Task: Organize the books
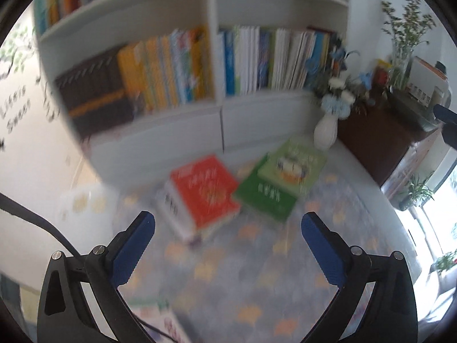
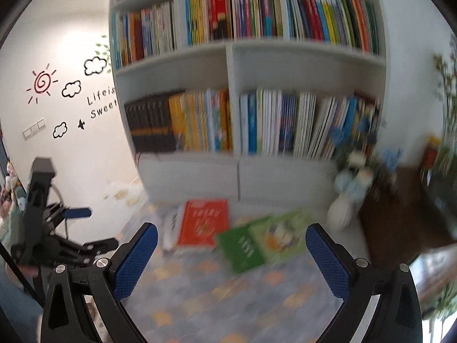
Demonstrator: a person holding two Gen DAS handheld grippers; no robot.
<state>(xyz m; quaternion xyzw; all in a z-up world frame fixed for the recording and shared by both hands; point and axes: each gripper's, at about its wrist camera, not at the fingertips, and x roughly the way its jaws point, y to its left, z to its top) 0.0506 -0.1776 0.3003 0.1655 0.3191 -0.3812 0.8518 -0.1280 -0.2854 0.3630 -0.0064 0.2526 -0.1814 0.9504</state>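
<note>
A thick red book lies flat on the patterned surface in front of a white bookshelf. Right of it a dark green book lies with a light green book on top. My left gripper is open and empty, hovering just short of the red book. In the right wrist view the red book, the dark green book and the light green book lie ahead of my right gripper, which is open and empty. The left gripper shows at the far left there.
The bookshelf holds rows of upright books. A white vase with flowers stands right of the books, next to a dark brown cabinet with plants. A white wall with stickers is on the left.
</note>
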